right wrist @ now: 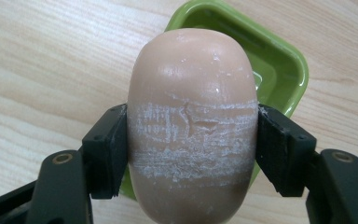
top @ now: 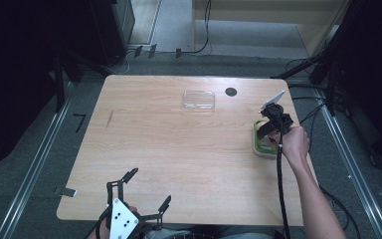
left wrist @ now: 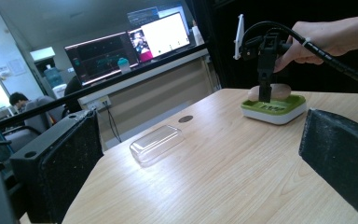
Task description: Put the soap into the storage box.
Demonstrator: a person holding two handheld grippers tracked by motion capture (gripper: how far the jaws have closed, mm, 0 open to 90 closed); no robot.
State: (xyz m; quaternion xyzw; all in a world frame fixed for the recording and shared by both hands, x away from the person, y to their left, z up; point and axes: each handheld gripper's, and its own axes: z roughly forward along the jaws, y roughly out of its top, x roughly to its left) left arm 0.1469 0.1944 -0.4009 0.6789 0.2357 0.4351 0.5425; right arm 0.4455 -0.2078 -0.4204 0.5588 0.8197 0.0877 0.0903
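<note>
A pinkish-beige oval soap bar (right wrist: 191,116), scuffed white across its middle, sits between the two black jaws of my right gripper (right wrist: 193,149), which is shut on its sides. Under it lies a green soap dish (right wrist: 279,70) with a white base, near the table's right edge (top: 258,149). In the left gripper view the soap (left wrist: 275,92) is low over the dish (left wrist: 272,109); whether they touch I cannot tell. My left gripper (top: 149,188) rests by the front edge, jaws open and nothing between them (left wrist: 200,158).
A clear plastic lid (top: 199,99) lies on the far middle of the wooden table (top: 179,149), with a dark round hole (top: 231,91) to its right. The right gripper's cable (top: 280,189) trails along the person's forearm. Dark stands flank the table.
</note>
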